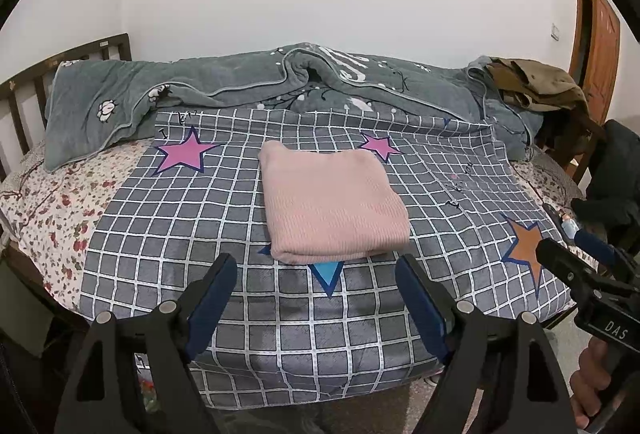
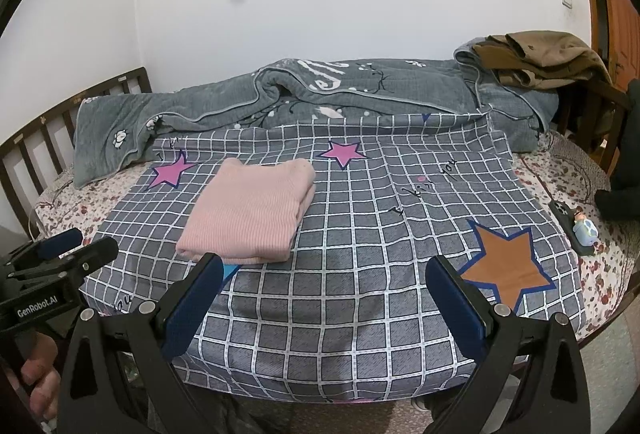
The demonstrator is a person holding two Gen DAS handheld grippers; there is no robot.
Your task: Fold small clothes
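A pink knitted garment (image 1: 330, 204) lies folded into a neat rectangle on the grey checked sheet (image 1: 200, 226) with stars. It also shows in the right wrist view (image 2: 248, 210), left of centre. My left gripper (image 1: 316, 274) is open and empty, hovering just in front of the garment's near edge. My right gripper (image 2: 324, 274) is open and empty, to the right of the garment over the sheet (image 2: 360, 234). Each gripper shows at the edge of the other's view.
A rumpled grey quilt (image 1: 240, 86) lies along the back of the bed. Brown clothes (image 2: 540, 58) are piled at the back right. A small figurine (image 2: 585, 230) and a dark item lie on the floral sheet at right. A wooden headboard (image 1: 24, 98) stands at left.
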